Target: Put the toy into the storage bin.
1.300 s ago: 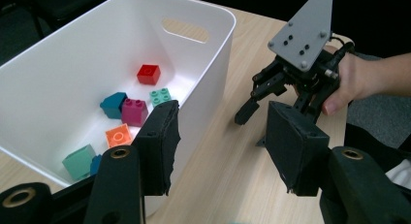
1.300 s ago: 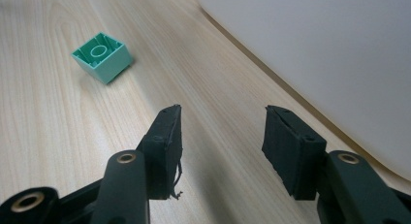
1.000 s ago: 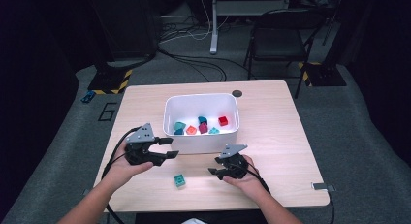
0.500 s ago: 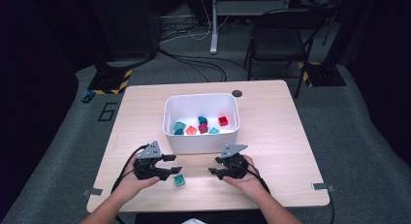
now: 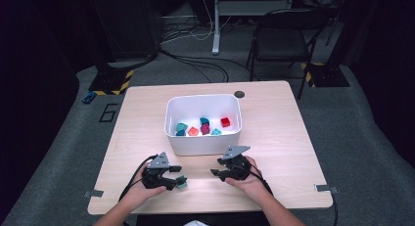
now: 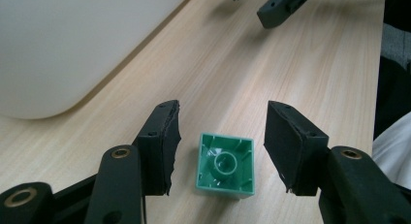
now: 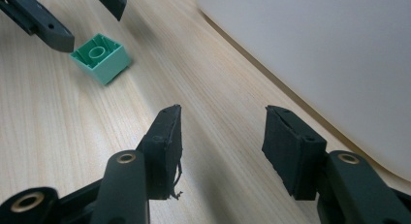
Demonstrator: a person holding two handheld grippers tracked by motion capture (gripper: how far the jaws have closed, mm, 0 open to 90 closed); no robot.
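Down at the near edge of the table point(image 5: 288, 113), the left gripper point(image 5: 172, 178) has its jaws parted around a green block point(image 6: 226, 164) (hollow side up), pads not touching it. Farther right, the right gripper point(image 5: 222, 172) rests with jaws apart and empty, just beside the white bin point(image 5: 203, 140).

place: lab | signs: hazard-taped stand bases point(image 5: 111, 82), floor cables point(image 5: 195, 35), folding chair point(image 5: 283, 37), dark surrounds

A green block point(image 6: 226, 164) lies on the pale wood-grain table point(image 5: 293, 128) near its front edge. The bin point(image 5: 203, 138) is white, holding red, teal and orange blocks point(image 5: 203, 127). Both grippers have black jaws.
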